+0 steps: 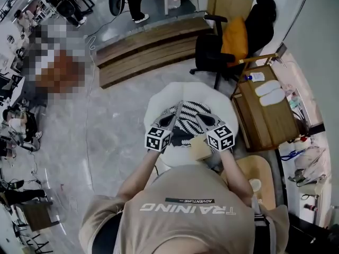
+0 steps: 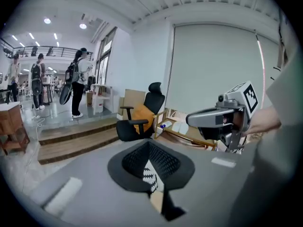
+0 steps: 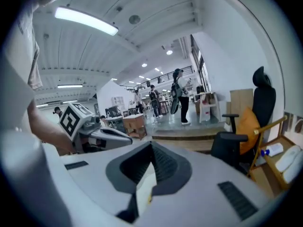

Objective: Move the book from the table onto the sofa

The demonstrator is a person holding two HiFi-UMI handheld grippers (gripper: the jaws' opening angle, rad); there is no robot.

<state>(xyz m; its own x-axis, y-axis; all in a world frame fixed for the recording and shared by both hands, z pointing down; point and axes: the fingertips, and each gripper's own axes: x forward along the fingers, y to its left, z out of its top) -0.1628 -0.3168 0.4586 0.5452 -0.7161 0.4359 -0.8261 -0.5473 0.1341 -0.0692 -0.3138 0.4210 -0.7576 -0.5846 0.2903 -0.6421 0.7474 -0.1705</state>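
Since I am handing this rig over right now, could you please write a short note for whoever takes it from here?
Left gripper: shut on the book, on its left side in the head view.
Right gripper: shut on the same book, on its other side.
Book: held between both grippers, above a white round surface; I cannot tell whether that is the table or the sofa.
Done: the book is gripped by both grippers.
Left: take it to the sofa, set it down, open both grippers.
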